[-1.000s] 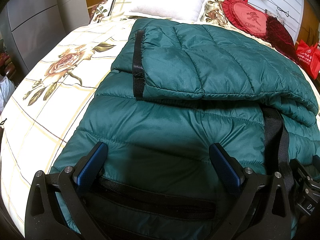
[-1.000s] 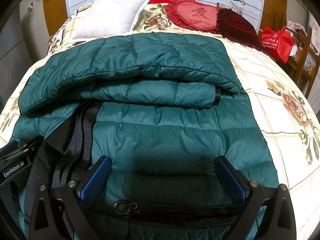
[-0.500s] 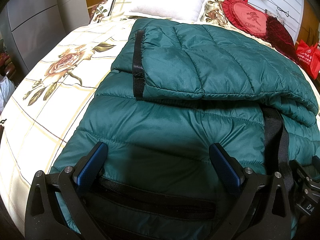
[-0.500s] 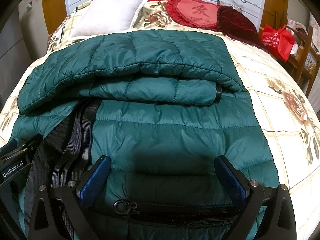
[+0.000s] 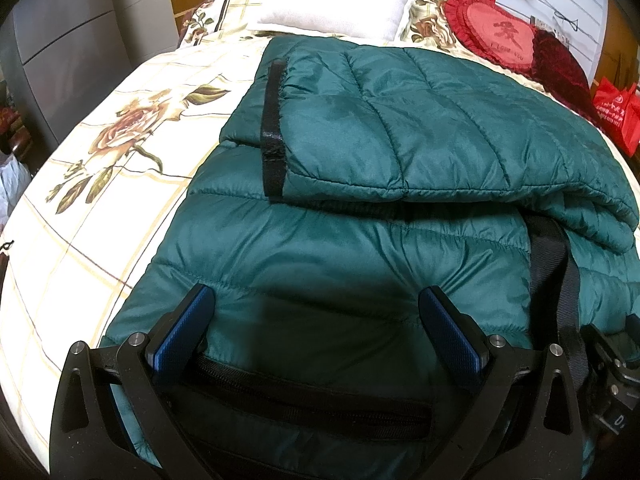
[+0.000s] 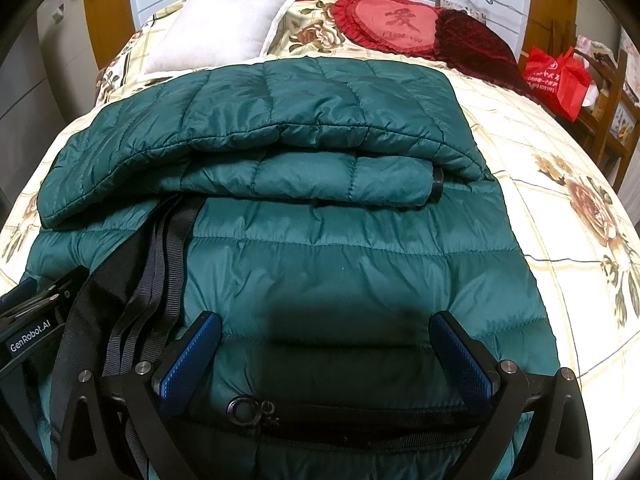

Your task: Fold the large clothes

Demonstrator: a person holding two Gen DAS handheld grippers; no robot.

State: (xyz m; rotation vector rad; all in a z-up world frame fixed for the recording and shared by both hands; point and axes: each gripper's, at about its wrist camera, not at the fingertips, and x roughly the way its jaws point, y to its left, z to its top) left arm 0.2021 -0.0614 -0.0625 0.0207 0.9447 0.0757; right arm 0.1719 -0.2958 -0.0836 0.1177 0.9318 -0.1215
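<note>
A green quilted jacket [image 6: 320, 248] fills the frame's middle on the floral bed [image 6: 560, 184], sleeves folded across its upper half. My left tool [image 5: 316, 328] and right tool [image 6: 324, 350] straddle its near hem wide open, likely to fold it upward.

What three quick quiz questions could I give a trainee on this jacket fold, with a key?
1. True or false: the left claw and right claw both stand open at the near hem of the green puffer jacket.
2. Which cushion lies nearest the red bag: (a) the white pillow, (b) the dark red cushion?
3. Fill in: the sleeves folded across the jacket end in cuffs of ___ colour.

Key: 1 true; 2 b; 3 black.
</note>
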